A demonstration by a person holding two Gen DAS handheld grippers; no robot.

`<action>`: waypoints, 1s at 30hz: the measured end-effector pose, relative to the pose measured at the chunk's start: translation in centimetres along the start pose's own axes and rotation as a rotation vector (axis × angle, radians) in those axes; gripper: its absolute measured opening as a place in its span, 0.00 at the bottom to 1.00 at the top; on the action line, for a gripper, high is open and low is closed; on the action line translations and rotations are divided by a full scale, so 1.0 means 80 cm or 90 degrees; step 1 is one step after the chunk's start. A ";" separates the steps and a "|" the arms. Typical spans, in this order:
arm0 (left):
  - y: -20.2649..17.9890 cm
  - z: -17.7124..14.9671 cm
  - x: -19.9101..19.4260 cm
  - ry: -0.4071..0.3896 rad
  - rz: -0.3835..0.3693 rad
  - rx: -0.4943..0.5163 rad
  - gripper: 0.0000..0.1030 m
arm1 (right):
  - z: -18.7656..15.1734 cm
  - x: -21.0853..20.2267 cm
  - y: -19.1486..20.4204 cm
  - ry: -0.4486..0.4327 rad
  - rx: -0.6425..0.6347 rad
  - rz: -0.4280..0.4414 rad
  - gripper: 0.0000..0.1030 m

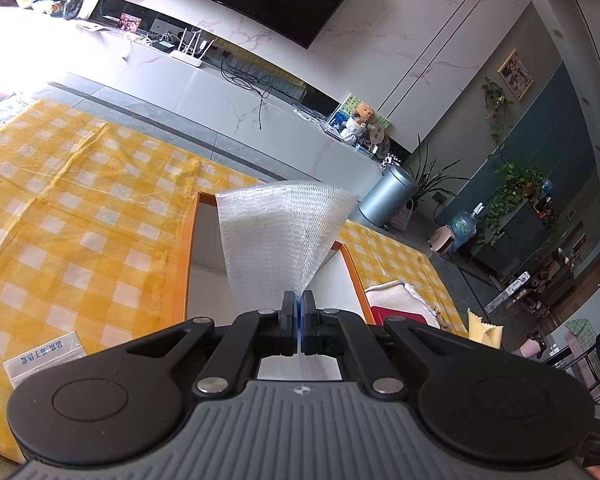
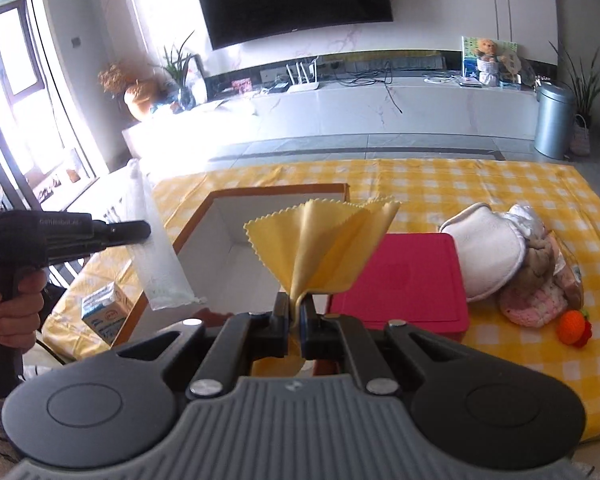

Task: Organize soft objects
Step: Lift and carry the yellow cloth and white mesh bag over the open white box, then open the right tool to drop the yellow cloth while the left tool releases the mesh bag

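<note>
A: Start from the box [image 2: 220,220]. Where's the mesh?

B: The left gripper [image 1: 299,308] has its jaws clamped on the narrow end of the white mesh [image 1: 284,236]. Seen from the right wrist, the mesh [image 2: 156,248] hangs as a long strip just left of the box, long axis near upright, lower end by the box's near left corner.

A: And the yellow cloth?

B: The right gripper [image 2: 299,308] has its jaws pinched tight on the cloth [image 2: 320,248] at a gathered corner. It fans up and away from the jaws, zigzag edges at the far end, in front of the box's open white inside.

A: Any writing?

B: A small clear bag [image 1: 46,356] left of the box carries a printed label, too small to read. A blue and white carton [image 2: 106,312] stands by the box's near left corner, print unreadable.

A: The rest?

B: A red lid [image 2: 404,280] lies right of the box, then a heap of soft things [image 2: 512,264] and an orange knitted toy [image 2: 572,326] further right. All on a yellow checked tablecloth [image 2: 480,184]. Beyond the box, a white marble TV bench [image 2: 380,100], a dark TV [image 2: 292,0] on the wall, a grey bin [image 2: 554,120]
</note>
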State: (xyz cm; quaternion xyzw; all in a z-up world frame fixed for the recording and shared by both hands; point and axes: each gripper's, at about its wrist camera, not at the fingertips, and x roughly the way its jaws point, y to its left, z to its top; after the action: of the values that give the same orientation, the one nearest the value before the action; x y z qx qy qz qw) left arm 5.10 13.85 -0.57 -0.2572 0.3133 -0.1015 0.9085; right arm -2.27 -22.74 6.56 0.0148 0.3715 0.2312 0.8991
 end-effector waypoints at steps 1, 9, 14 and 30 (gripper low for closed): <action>0.003 0.000 0.001 0.000 -0.002 -0.005 0.01 | -0.001 0.007 0.014 0.013 -0.024 -0.010 0.03; 0.004 0.005 -0.021 -0.024 -0.020 -0.002 0.01 | -0.022 0.106 0.077 0.120 -0.273 -0.197 0.02; 0.011 0.007 -0.026 -0.023 -0.023 -0.016 0.01 | -0.030 0.152 0.083 0.169 -0.313 -0.197 0.02; 0.011 0.007 -0.025 -0.009 -0.037 -0.004 0.01 | -0.037 0.177 0.105 0.223 -0.381 -0.258 0.42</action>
State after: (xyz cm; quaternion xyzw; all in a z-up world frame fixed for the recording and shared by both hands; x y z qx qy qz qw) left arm 3.87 15.48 0.37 -0.2699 0.2999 -0.1248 0.9064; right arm 1.10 -9.61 -3.25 -0.3612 0.4309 0.1461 0.8140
